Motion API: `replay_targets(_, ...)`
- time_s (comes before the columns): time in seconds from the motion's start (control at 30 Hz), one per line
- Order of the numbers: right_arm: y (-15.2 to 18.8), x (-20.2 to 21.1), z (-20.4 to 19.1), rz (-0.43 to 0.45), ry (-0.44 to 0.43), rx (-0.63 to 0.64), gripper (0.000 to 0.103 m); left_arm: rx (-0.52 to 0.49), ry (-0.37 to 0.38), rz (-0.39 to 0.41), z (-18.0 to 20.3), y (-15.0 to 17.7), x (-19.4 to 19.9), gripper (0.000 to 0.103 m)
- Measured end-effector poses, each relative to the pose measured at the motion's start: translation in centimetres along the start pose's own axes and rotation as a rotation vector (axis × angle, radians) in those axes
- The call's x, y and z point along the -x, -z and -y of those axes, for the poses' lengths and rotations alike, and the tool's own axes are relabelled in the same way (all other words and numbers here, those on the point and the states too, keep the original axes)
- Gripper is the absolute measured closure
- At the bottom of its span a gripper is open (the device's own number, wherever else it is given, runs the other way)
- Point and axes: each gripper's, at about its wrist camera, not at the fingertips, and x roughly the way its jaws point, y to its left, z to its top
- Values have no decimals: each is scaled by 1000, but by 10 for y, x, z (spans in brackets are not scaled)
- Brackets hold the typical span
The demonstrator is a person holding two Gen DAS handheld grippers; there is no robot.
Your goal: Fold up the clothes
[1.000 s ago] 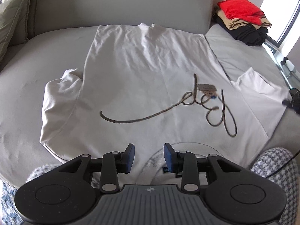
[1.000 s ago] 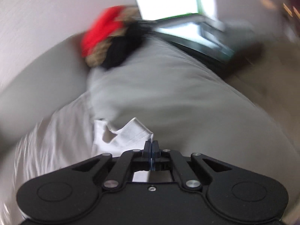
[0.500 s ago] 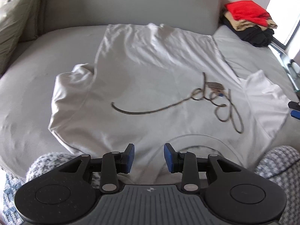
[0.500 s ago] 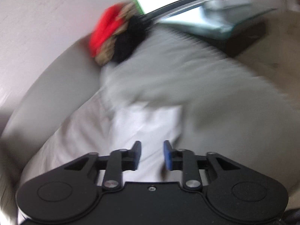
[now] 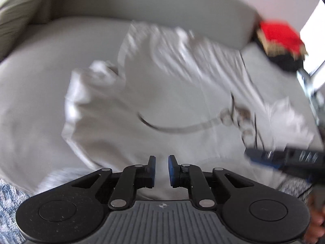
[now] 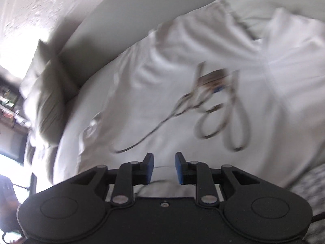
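Observation:
A white T-shirt (image 5: 162,93) with a dark script print lies spread flat on a grey sofa seat; it also shows in the right wrist view (image 6: 182,81). My left gripper (image 5: 161,169) is open and empty, just above the shirt's near edge at the collar. My right gripper (image 6: 163,167) is open and empty, over the shirt's near edge. Its fingers (image 5: 264,158) reach in from the right in the left wrist view, low over the shirt near the right sleeve. Both views are motion-blurred.
A stack of folded clothes, red on top (image 5: 282,44), sits on the sofa at the far right by a window. The sofa backrest (image 5: 142,4) curves behind the shirt. A grey-green cushion (image 6: 46,93) lies at the left end. A patterned cloth (image 5: 8,201) lies at the near edge.
My right gripper opened, let go of the sleeve and swung left to face the shirt's print. My left gripper moved in and its fingers came closer together. The shirt looks more rumpled.

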Motion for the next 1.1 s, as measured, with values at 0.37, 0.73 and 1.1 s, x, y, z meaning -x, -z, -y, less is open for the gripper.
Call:
replay_targets(0.37, 14, -55, -41, -85, -38, 1, 78, 441, -64, 132, -147, -13, -12, 82)
replay_targets(0.73, 16, -61, -36, -106, 0, -9, 79, 561, 100, 73, -167, -42, -60, 86)
replay_targets(1.1, 16, -62, -39, -105, 18, 8, 79, 551, 140, 52, -168, -52, -73, 83)
